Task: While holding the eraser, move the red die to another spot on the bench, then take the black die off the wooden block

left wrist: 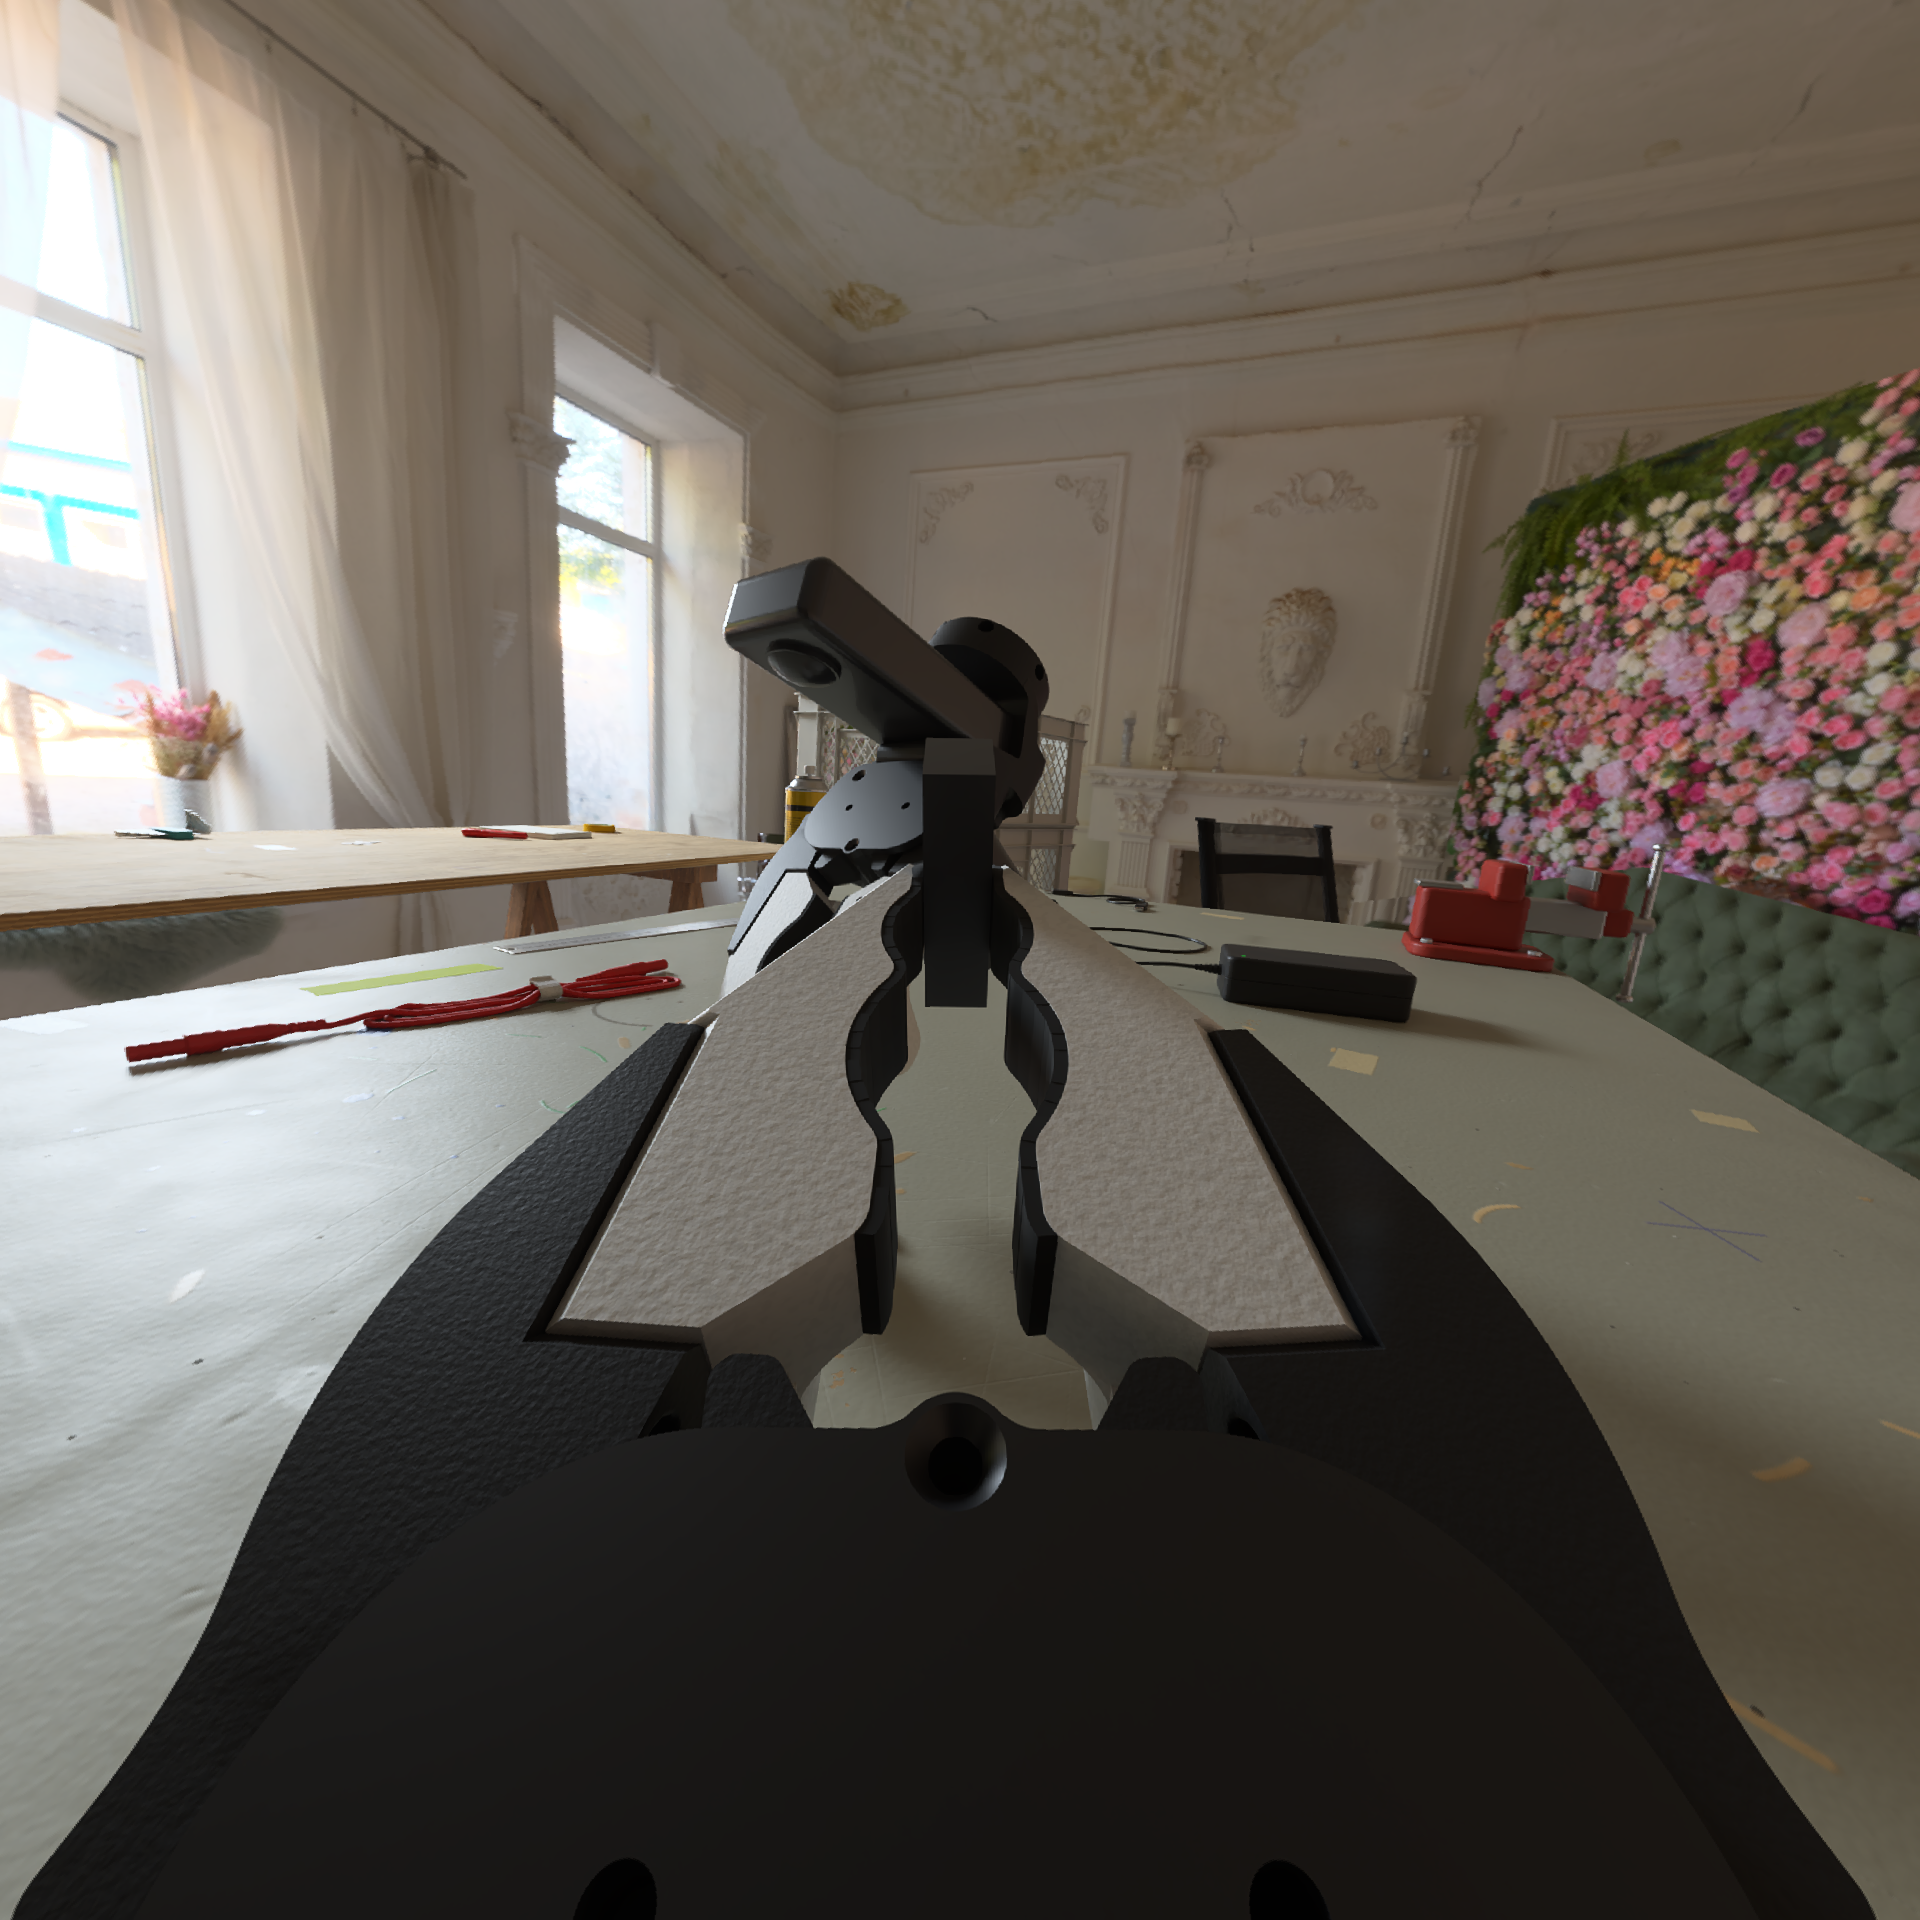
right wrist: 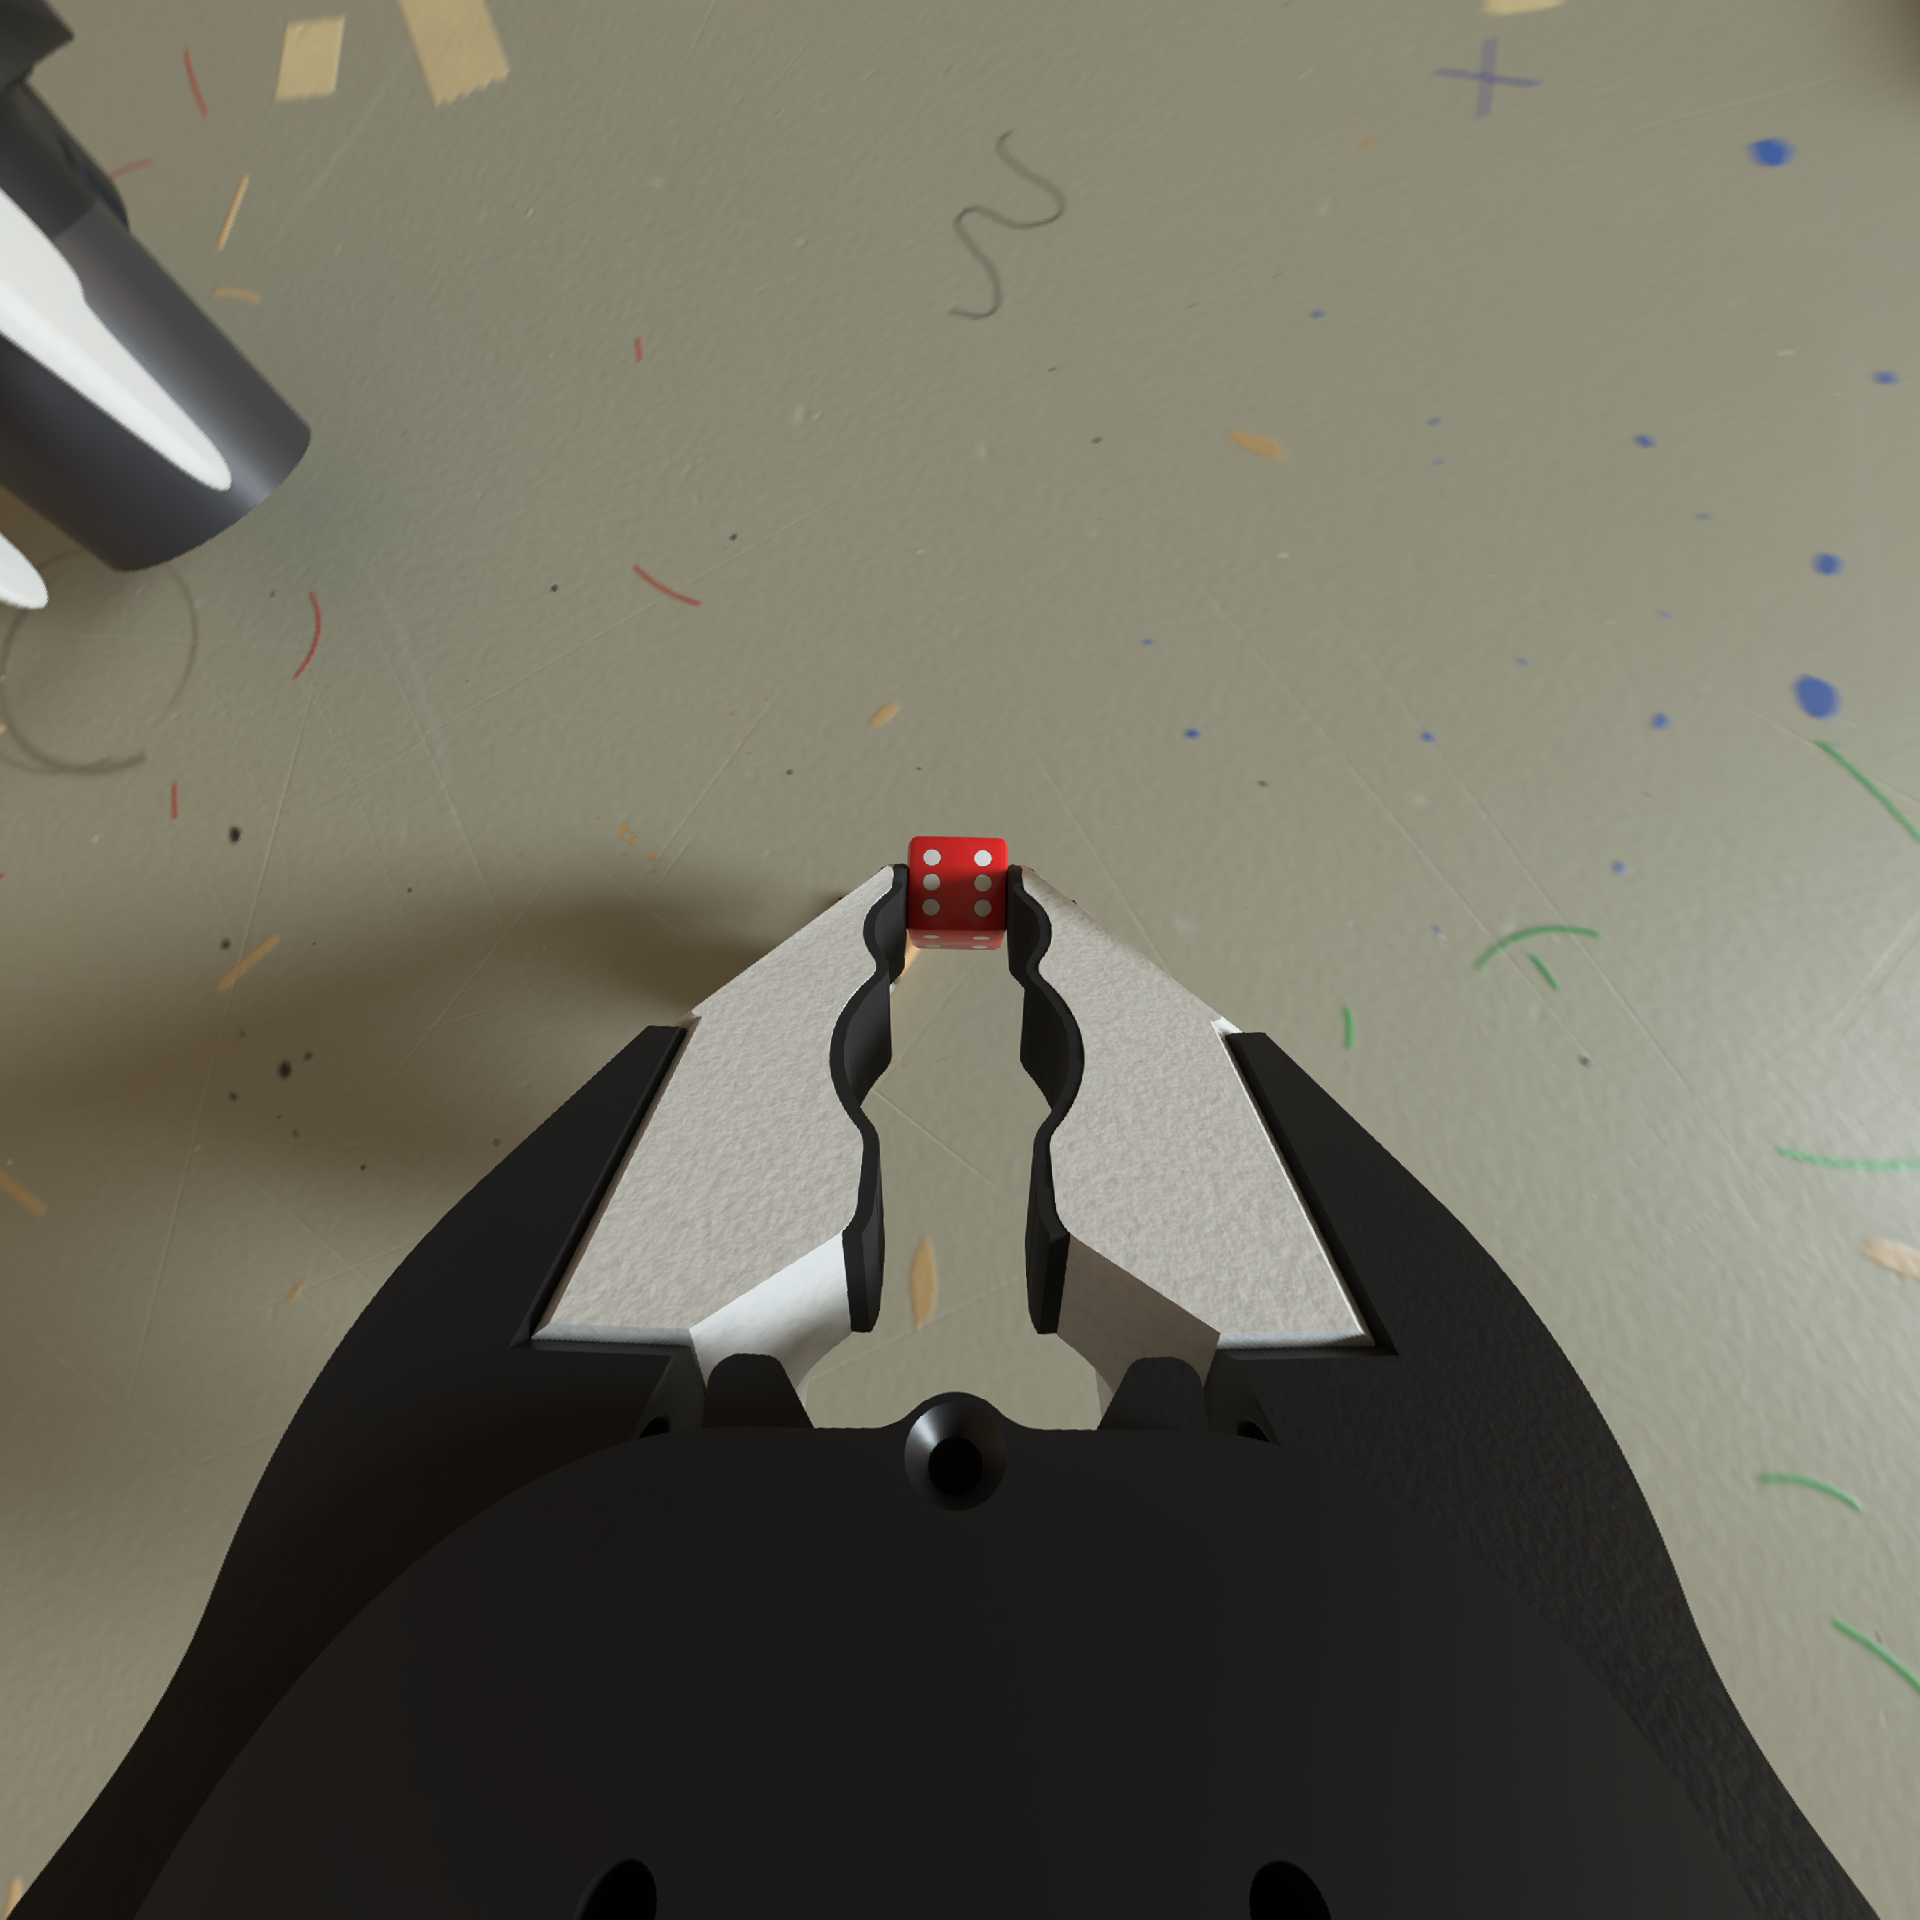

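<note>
In the left wrist view my left gripper [left wrist: 957, 878] is shut on the eraser [left wrist: 956, 935], a dark upright block pinched between the fingertips above the grey-green bench [left wrist: 312, 1195]. The body of my right gripper [left wrist: 883, 810] shows just behind it, tilted down. In the right wrist view my right gripper [right wrist: 957, 894] is shut on the red die [right wrist: 957, 883], its white-dotted face toward the camera, over the bench [right wrist: 1351, 520]. A finger of my left gripper [right wrist: 125, 395] shows at the upper left. The black die and the wooden block are not in view.
On the bench lie a red cable [left wrist: 416, 1008] at the left, a black power adapter [left wrist: 1314, 980] and a red vise [left wrist: 1486, 909] at the right, and a ruler [left wrist: 613, 937]. A wooden trestle table [left wrist: 312, 862] stands behind.
</note>
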You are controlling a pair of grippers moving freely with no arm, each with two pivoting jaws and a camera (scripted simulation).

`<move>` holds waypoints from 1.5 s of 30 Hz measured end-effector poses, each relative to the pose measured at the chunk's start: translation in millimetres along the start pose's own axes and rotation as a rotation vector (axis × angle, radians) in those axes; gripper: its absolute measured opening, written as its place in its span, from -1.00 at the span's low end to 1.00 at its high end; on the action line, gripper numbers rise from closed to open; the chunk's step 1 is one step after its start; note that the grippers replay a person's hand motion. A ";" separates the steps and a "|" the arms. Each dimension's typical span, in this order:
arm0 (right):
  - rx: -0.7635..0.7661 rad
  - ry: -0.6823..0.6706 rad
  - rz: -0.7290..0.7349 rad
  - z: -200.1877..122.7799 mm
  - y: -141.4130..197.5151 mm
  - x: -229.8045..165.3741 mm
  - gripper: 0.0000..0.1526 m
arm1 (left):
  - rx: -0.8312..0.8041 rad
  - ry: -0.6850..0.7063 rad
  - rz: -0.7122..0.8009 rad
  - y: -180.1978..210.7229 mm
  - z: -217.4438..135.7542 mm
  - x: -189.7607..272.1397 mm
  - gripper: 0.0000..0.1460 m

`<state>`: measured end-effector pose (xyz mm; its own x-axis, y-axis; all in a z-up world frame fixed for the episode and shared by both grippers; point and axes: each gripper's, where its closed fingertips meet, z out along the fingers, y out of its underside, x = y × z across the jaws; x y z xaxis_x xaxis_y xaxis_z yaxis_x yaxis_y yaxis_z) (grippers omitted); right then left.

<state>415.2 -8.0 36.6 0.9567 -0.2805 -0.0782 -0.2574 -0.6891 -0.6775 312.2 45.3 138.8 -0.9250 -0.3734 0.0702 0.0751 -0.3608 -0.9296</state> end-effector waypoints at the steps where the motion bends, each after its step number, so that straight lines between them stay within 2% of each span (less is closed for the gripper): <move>1: -0.019 -0.017 -0.011 3.7 0.3 -3.4 -0.76 | 0.001 -0.005 -0.001 -0.2 -0.1 -0.7 -0.85; 9: -0.110 -0.091 -0.080 22.6 -3.7 -22.3 -0.76 | 0.001 -0.073 0.040 -2.0 -3.0 -9.5 -0.85; 15: -0.205 -0.054 -0.138 32.7 -1.6 -23.2 -0.76 | 0.008 -0.116 0.059 -4.0 -5.7 -15.2 -0.85; 20: -0.233 -0.054 -0.123 36.7 1.4 -23.5 -0.76 | 0.011 -0.122 0.053 -4.4 -6.2 -16.5 -0.85; 23: -0.217 -0.061 -0.091 35.3 -1.3 -24.4 -0.38 | 0.007 -0.118 0.057 -3.7 -5.8 -15.6 -0.85; 26: -0.179 -0.045 -0.075 28.0 -6.7 -22.4 -0.28 | 0.003 -0.114 0.062 -3.1 -5.4 -14.9 -0.85; 32: -0.216 0.048 0.008 1.5 4.9 -11.5 -0.30 | 0.006 -0.118 0.055 -3.6 -5.7 -15.7 -0.85; 41: -0.295 0.096 0.040 -7.4 15.1 -8.8 -0.30 | 0.005 -0.115 0.057 -3.5 -5.5 -15.3 -0.85; 45: -0.296 0.131 0.032 -12.0 17.9 -5.4 -0.41 | 0.005 -0.114 0.052 -3.4 -5.4 -15.6 -0.85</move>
<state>403.7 -26.8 33.6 0.9269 -0.3751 0.0119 -0.3335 -0.8378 -0.4323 324.3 57.0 138.9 -0.8713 -0.4867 0.0625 0.1244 -0.3423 -0.9313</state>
